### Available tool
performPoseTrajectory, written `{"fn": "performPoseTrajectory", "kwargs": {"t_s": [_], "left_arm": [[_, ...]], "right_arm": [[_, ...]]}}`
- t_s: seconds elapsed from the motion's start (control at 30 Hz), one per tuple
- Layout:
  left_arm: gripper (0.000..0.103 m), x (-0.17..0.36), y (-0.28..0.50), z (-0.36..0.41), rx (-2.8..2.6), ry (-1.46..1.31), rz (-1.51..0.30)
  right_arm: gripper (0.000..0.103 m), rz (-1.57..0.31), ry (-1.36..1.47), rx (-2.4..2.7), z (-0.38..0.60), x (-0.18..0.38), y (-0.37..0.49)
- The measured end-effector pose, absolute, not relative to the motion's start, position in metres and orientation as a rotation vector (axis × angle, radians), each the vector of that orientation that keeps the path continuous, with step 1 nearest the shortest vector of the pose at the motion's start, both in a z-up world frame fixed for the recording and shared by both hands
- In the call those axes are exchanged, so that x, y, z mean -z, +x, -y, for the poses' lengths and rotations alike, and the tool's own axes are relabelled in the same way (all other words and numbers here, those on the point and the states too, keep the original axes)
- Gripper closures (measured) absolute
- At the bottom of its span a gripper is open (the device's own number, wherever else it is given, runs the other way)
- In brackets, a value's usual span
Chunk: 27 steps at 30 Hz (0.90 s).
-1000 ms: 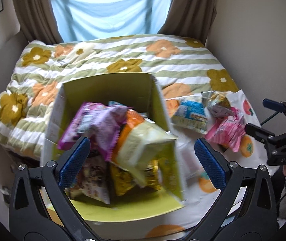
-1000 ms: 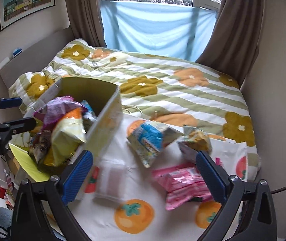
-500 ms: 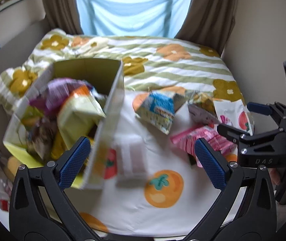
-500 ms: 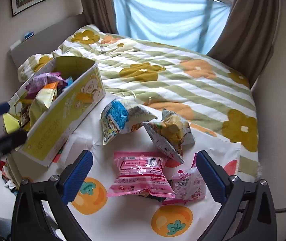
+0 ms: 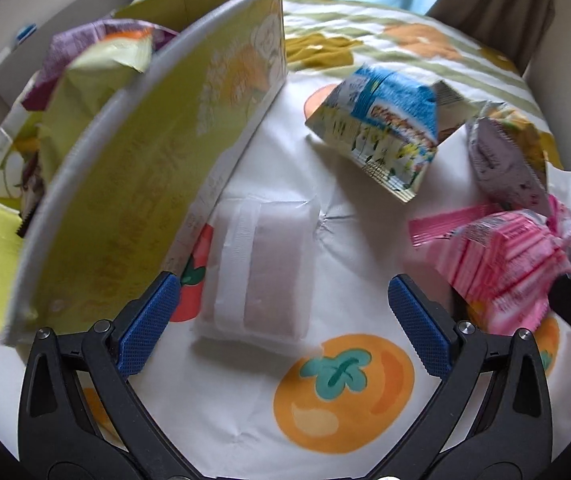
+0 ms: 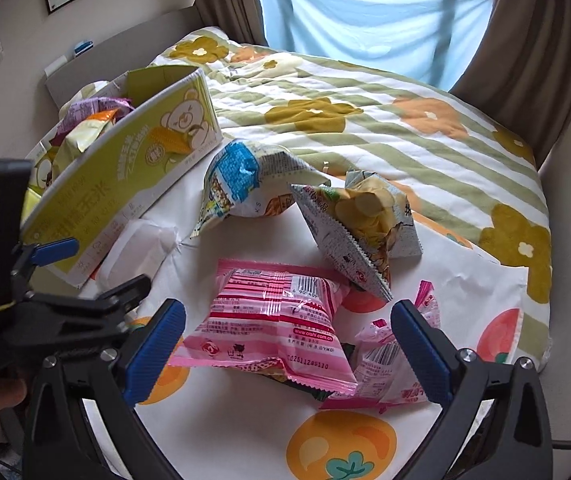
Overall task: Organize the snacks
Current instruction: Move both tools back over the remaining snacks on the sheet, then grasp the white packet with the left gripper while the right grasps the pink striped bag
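A yellow-green carton (image 5: 157, 152) (image 6: 137, 168) holds several snack bags at the left. A white wipes pack (image 5: 261, 268) (image 6: 137, 248) lies beside its wall. My left gripper (image 5: 281, 320) is open and empty, low over the wipes pack; it also shows in the right wrist view (image 6: 81, 264). A blue-and-white bag (image 5: 381, 128) (image 6: 241, 184), a grey chips bag (image 6: 361, 224) and a pink bag (image 5: 505, 264) (image 6: 281, 320) lie on the persimmon-print cloth (image 6: 245, 432). My right gripper (image 6: 289, 348) is open and empty, just over the pink bag.
A smaller pink packet (image 6: 389, 360) lies under my right gripper's right finger. The cloth lies on a bed with a striped floral quilt (image 6: 365, 120). Curtains and a window are behind. The bed's near edge is below the grippers.
My left gripper swung right from above the carton and dropped low over the wipes pack. My right gripper moved forward and down over the pink bag.
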<state>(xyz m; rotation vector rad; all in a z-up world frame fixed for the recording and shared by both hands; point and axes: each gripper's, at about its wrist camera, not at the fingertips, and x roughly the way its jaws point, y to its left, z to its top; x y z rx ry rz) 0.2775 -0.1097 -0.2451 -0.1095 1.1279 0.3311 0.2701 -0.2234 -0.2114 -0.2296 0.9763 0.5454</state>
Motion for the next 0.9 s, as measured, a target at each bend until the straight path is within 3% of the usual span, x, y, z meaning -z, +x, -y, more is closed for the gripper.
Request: {"fn": "performPoseTrajectory", "kwargs": {"t_s": [0.4,0.9], "left_arm": [[0.0,0.277,0.306,0.099,-0.359,-0.131,-1.254],[0.002,0.288,0.3,0.094,-0.306,-0.223,-1.282]], "right_arm": [[0.001,-1.006,-0.233,-0.577,0.213,0.225,0.278],[0.001,-1.039,-0.25,-0.565,0.204,0.237,0.274]]}}
